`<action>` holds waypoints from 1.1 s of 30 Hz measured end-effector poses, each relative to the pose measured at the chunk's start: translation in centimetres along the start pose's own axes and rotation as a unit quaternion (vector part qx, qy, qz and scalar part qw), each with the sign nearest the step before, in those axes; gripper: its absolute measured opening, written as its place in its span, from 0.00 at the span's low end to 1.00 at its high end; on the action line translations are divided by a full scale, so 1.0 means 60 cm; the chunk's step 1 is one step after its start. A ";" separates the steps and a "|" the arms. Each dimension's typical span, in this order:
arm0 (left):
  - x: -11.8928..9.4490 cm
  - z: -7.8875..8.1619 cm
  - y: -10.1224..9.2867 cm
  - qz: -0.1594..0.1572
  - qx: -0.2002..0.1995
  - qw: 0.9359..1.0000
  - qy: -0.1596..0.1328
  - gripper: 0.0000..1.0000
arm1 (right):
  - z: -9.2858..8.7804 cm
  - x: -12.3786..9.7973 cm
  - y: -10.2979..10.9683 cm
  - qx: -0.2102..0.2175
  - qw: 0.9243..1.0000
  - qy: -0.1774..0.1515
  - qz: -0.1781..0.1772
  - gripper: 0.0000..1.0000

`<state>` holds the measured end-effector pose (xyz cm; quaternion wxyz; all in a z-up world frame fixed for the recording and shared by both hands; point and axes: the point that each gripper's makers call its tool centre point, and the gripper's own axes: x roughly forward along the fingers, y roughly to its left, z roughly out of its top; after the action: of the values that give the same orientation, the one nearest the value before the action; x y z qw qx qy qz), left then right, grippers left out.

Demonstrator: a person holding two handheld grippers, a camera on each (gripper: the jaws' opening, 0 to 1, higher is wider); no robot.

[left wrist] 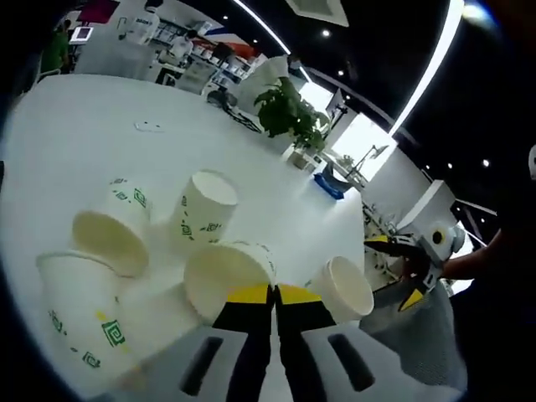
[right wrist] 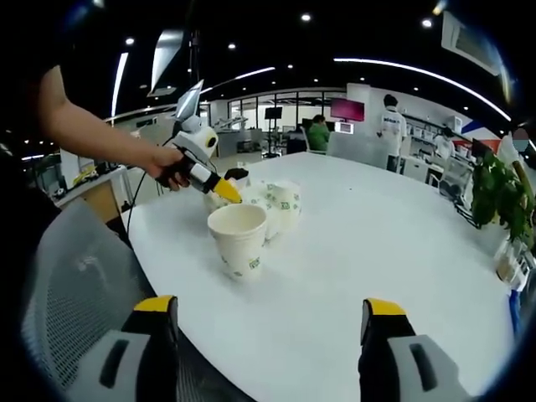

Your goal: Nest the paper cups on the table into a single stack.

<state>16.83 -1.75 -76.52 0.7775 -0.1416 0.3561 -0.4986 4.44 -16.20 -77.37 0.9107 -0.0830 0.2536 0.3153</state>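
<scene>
A round white surface [left wrist: 75, 134] carries several white paper cups with green marks. In the left gripper view, the left tool [left wrist: 274, 295] has its yellow-tipped jaws pressed together, touching the rim of a cup lying on its side [left wrist: 228, 275]; four more cups [left wrist: 117, 230] lie around it. In the right gripper view, the right tool [right wrist: 268, 310] stands wide apart, holding nothing, facing an upright cup [right wrist: 239, 240] near the surface's edge. A potted plant [left wrist: 289, 113] stands farther back.

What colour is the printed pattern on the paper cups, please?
Green, a squarish spiral motif on white paper cups, clearest in the left gripper view.
</scene>
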 end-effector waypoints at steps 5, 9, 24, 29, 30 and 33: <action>-0.018 0.009 0.002 0.003 0.000 1.000 -0.009 0.00 | 0.004 -0.001 0.001 0.000 1.000 -0.005 0.000 0.92; -0.036 0.013 0.004 0.012 -0.002 1.000 -0.010 0.00 | 0.006 -0.001 0.001 -0.001 1.000 -0.008 0.001 0.93; -0.072 0.032 -0.034 0.021 0.080 0.996 0.013 0.00 | 0.009 -0.001 0.005 -0.003 1.000 -0.015 0.007 0.95; -0.077 0.048 -0.053 0.015 0.107 0.994 0.021 0.00 | 0.010 -0.001 0.005 -0.004 1.000 -0.017 0.007 0.96; -0.078 0.050 -0.055 0.015 0.113 0.993 0.024 0.00 | 0.010 -0.001 0.004 -0.004 1.000 -0.018 0.006 0.96; -0.082 0.055 -0.066 0.010 0.131 0.991 0.036 0.00 | 0.011 -0.001 0.003 -0.004 1.000 -0.020 0.006 0.97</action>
<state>15.23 0.28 -69.87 0.7814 -0.0172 0.3168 -0.5373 4.55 -15.87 -76.77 0.9133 -0.0792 0.2349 0.3231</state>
